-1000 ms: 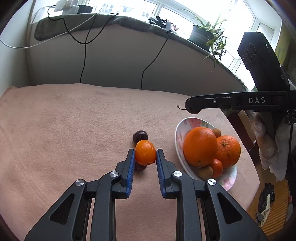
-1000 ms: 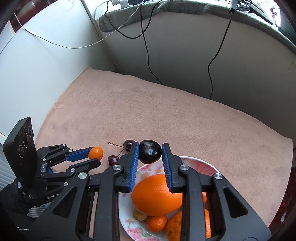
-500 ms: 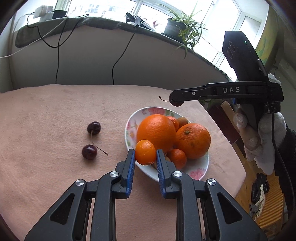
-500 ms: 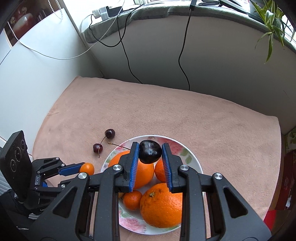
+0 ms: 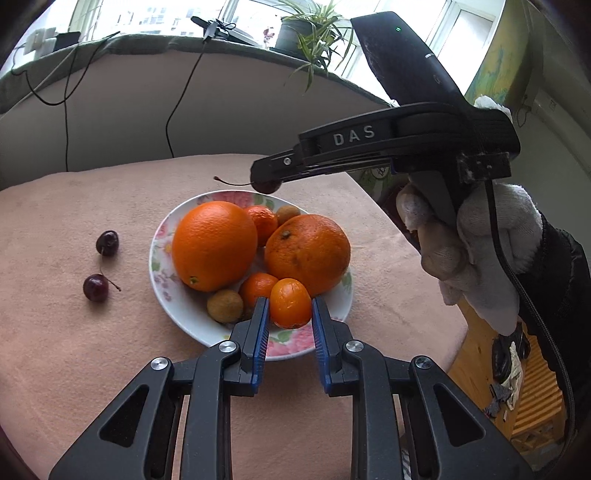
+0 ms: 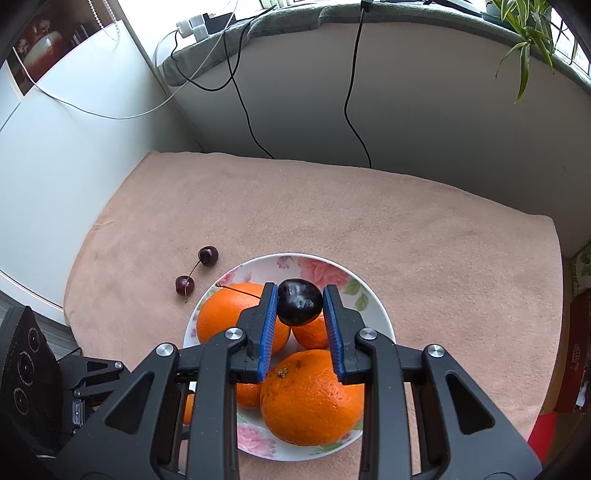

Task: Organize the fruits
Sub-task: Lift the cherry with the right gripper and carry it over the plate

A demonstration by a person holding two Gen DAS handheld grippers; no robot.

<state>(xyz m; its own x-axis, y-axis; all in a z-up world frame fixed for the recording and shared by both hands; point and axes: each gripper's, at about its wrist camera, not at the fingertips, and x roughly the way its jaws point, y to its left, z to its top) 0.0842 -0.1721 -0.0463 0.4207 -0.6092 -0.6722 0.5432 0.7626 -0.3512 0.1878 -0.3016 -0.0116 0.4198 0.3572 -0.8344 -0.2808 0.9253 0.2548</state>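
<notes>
While the left gripper (image 5: 288, 314) pinched a kumquat (image 5: 290, 303) over the floral plate (image 5: 160, 258) of oranges (image 5: 214, 245), two cherries (image 5: 96, 287) lay beside it on the pink cloth (image 5: 74, 206). From the right wrist, the right gripper (image 6: 300, 306) clamped a dark cherry (image 6: 299, 302) above that plate — cables (image 6: 240, 96) trailing behind.

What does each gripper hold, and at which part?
Left gripper pinches a kumquat by its sides. Right gripper pinches a dark cherry by its body.

pink cloth (image 6: 369, 221), 2 cables (image 6: 354, 92), perhaps spider plant (image 5: 314, 33)
</notes>
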